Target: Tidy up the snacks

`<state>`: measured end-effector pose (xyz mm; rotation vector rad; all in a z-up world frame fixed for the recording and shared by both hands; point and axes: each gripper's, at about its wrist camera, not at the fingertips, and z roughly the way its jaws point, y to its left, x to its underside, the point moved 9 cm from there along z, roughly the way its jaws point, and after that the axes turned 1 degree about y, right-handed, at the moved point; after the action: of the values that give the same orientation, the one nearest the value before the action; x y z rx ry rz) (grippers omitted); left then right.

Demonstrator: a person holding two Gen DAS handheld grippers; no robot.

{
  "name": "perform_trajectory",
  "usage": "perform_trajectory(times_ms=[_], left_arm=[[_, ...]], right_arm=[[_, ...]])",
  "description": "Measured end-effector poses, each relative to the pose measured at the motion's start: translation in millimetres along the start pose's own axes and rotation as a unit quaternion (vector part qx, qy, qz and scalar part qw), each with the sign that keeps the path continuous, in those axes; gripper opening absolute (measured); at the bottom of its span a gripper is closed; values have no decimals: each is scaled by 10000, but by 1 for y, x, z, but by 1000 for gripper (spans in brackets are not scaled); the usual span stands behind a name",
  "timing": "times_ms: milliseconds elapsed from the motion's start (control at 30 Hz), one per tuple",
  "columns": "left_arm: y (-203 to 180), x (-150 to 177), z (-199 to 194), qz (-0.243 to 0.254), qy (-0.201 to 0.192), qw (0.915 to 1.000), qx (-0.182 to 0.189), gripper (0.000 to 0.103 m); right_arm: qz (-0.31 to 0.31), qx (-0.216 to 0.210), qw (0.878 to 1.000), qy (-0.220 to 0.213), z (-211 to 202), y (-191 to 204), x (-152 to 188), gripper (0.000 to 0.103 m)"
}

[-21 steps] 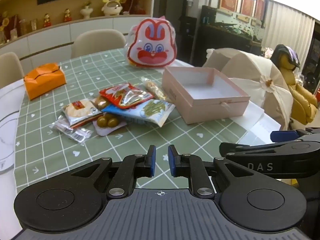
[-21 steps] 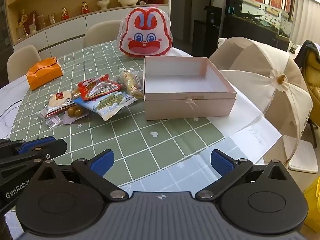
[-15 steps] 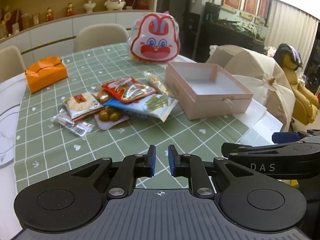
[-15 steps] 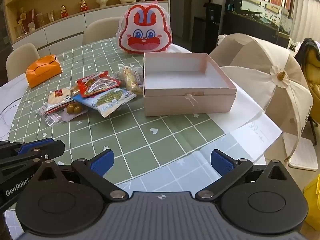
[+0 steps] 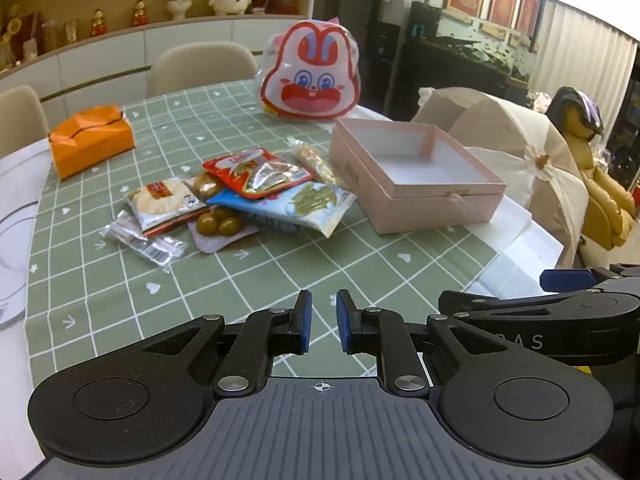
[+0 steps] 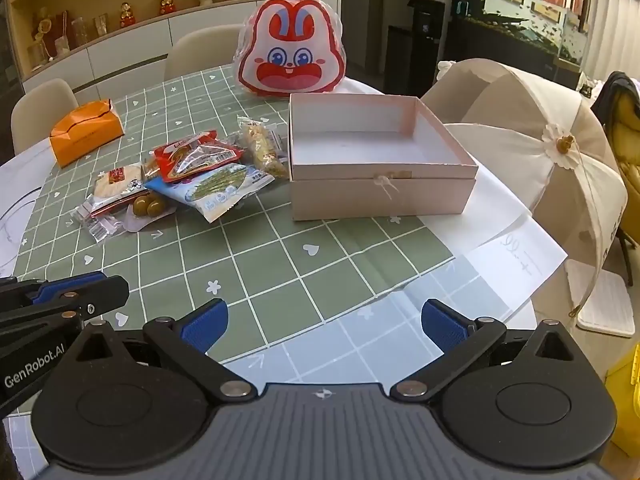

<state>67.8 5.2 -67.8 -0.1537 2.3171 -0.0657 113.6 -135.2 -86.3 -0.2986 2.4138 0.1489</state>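
Observation:
A pile of snack packets (image 5: 240, 196) lies on the green checked tablecloth, also in the right wrist view (image 6: 184, 176): a red packet (image 5: 256, 172), a blue-and-white one (image 5: 296, 208), a rice cracker pack (image 5: 160, 200) and others. An open pink box (image 5: 416, 176) stands empty to their right, also in the right wrist view (image 6: 376, 160). My left gripper (image 5: 322, 322) is nearly shut and empty, near the table's front edge. My right gripper (image 6: 324, 326) is open and empty, in front of the box.
A red bunny-face bag (image 5: 310, 76) stands behind the box. An orange tissue box (image 5: 90, 140) sits at the far left. White papers (image 6: 516, 256) lie under and beside the box at the table's right edge. Chairs surround the table.
Both grippers have drawn slightly closer to the table and tilted down; the snacks and box sit lower in view. Nothing was grasped.

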Motion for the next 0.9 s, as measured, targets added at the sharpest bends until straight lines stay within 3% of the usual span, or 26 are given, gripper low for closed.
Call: perform_trajectory(times_ms=[900], left_arm=[[-2,2,1,33,51,9999,146,18]], right_arm=[[73,36,9999,-68,-3,0,-1,103]])
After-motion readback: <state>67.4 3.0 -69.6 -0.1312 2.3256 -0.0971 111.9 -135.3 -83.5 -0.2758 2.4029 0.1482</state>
